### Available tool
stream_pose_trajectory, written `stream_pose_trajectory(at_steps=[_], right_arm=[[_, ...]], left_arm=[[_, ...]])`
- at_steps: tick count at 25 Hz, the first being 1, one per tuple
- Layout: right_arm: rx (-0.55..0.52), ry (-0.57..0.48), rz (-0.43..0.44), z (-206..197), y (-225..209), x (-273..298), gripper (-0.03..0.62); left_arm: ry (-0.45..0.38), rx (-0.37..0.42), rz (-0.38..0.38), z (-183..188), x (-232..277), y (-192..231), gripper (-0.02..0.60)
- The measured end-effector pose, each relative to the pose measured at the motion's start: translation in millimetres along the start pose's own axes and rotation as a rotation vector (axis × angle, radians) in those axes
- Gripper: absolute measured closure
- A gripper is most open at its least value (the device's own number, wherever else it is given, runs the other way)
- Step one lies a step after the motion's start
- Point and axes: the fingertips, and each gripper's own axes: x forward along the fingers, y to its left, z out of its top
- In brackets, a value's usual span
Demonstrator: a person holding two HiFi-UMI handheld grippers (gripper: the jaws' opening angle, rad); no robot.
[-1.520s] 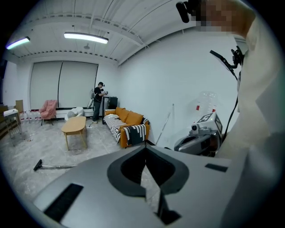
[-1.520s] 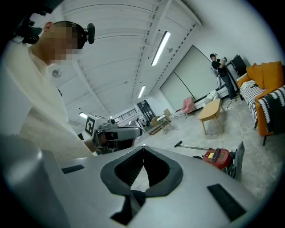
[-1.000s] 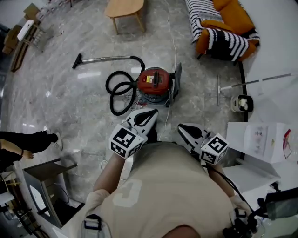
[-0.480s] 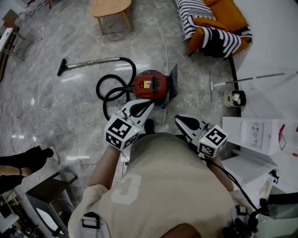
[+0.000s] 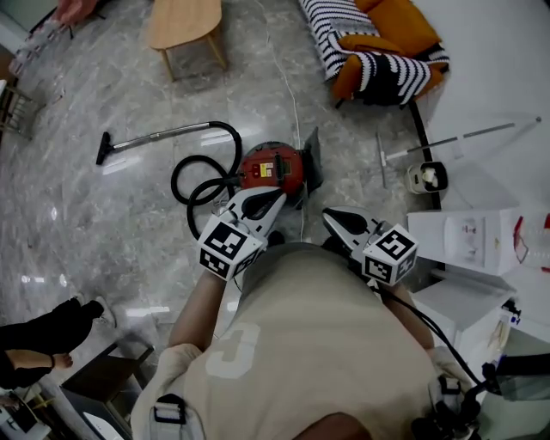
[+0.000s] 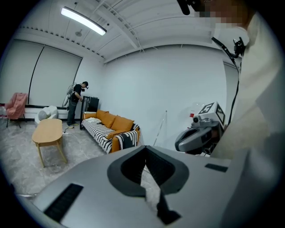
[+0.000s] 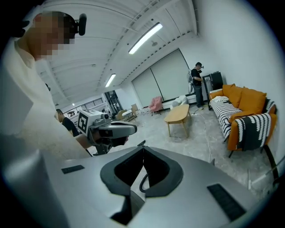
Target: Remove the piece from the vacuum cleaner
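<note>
A red canister vacuum cleaner (image 5: 273, 166) sits on the marble floor ahead of me in the head view, its black hose (image 5: 204, 185) coiled at its left and a wand (image 5: 155, 135) lying out to the far left. My left gripper (image 5: 277, 197) hangs just short of the vacuum's near side, shut and empty. My right gripper (image 5: 331, 216) is held to the right of it, also shut with nothing in it. In each gripper view the jaws meet tip to tip, and the other gripper shows at the side.
A wooden coffee table (image 5: 181, 24) stands at the far side, a striped and orange sofa (image 5: 371, 43) at the far right. A white cable (image 5: 289, 94) runs along the floor to the vacuum. A mop and small bin (image 5: 427, 177) lie right. A person's legs (image 5: 47, 339) show at left.
The view has drifted toward the vacuum, which now lies closer under the left gripper's tip. Both grippers stay shut and held in front of my chest.
</note>
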Motion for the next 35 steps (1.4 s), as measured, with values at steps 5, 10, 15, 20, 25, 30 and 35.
stream_pose_trajectory(at_steps=[5,10,15,20,25,30,35], right_arm=[[0.085,0.084,-0.026,-17,-25,8,0.591],[0.143,0.128,0.023,-25,-53,14,0.591],[0.22,0.169,0.075,-25,-90,17,0.591],[0.254,0.24,0.09,-40,-140,21,0.591],[0.218,0.327,0.081,-59,-190,33,0.591],[0.213,0.388,0.034,-75,-241,58,0.591],[0.259,0.441,0.004,-99,-278,89,0.591]], left_arm=[[0.029,-0.019,0.016,-5,10,8,0.578],[0.056,-0.022,0.048,0,31,14,0.578],[0.098,-0.036,0.083,10,62,20,0.578],[0.161,-0.049,0.076,13,106,30,0.578],[0.217,-0.08,0.077,5,139,41,0.578],[0.273,-0.12,0.082,-16,159,53,0.578],[0.321,-0.143,0.096,-37,166,66,0.578]])
